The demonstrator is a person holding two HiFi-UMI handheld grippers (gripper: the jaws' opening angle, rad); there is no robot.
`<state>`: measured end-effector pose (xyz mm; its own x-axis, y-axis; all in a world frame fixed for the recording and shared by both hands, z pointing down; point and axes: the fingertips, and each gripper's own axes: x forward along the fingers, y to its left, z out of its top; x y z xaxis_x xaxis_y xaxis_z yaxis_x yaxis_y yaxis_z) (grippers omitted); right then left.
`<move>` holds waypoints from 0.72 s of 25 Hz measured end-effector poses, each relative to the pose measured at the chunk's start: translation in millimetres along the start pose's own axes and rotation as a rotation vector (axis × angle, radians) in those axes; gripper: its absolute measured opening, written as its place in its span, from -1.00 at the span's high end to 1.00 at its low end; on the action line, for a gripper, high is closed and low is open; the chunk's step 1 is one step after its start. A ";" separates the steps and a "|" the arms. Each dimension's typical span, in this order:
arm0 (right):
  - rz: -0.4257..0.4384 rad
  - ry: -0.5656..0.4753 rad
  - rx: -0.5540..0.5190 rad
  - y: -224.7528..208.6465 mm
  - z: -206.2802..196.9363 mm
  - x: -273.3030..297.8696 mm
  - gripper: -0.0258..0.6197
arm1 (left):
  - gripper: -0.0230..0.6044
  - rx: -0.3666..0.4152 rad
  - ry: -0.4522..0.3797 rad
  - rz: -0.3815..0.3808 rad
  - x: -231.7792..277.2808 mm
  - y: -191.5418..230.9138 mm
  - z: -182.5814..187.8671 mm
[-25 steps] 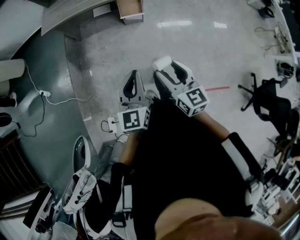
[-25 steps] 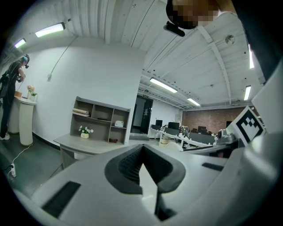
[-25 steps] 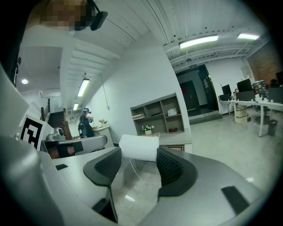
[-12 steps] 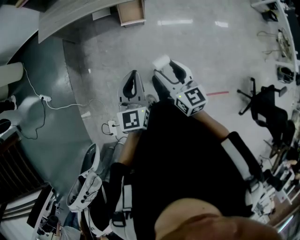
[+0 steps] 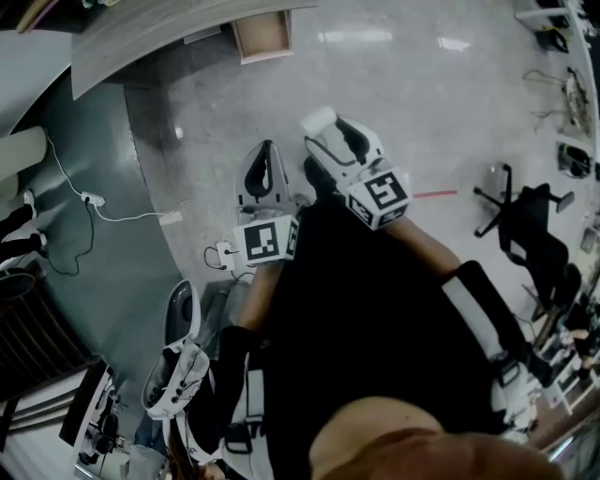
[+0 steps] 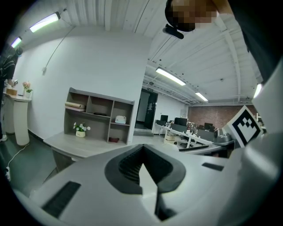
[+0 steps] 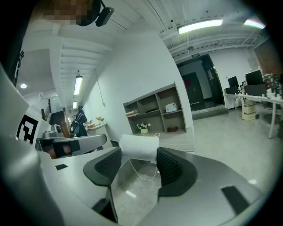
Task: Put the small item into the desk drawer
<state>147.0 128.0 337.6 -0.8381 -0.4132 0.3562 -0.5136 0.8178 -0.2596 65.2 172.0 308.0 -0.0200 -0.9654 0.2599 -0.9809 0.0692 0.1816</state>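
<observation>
In the head view both grippers are held out over the floor in front of a dark-clothed body. My right gripper (image 5: 323, 131) is shut on a small white roll (image 5: 317, 119). The right gripper view shows that white roll (image 7: 138, 147) pinched between the two dark fingertips of the right gripper (image 7: 138, 154), with a thin thread hanging below. My left gripper (image 5: 262, 173) is shut and empty, and in its own view the left gripper (image 6: 146, 167) has its jaws pressed together. The grey desk (image 5: 169, 23) lies at the far top left, its open wooden drawer (image 5: 261, 36) well ahead of both grippers.
A white cable and power strip (image 5: 89, 199) trail over the dark floor on the left. A black office chair (image 5: 530, 234) stands at the right beside a red floor line (image 5: 434, 195). A cubby shelf (image 6: 99, 114) sits on the desk.
The view has drifted slightly, so the desk and drawer sit a little further right and up. Both grippers hold almost the same pose, and the roll stays clamped.
</observation>
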 end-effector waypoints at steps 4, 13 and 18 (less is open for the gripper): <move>0.006 0.018 0.011 -23.3 2.9 12.7 0.14 | 0.93 0.016 0.002 0.018 24.5 0.2 2.9; 0.004 0.018 0.017 -55.6 17.7 47.5 0.14 | 0.93 0.028 0.020 0.021 63.7 8.7 9.4; -0.025 0.023 0.031 -62.9 21.7 75.6 0.14 | 0.93 0.025 0.021 -0.009 89.7 27.6 16.2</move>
<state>111.9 36.7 361.3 -0.8208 -0.4233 0.3836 -0.5398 0.7945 -0.2783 33.2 83.2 320.9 -0.0076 -0.9604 0.2784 -0.9856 0.0542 0.1602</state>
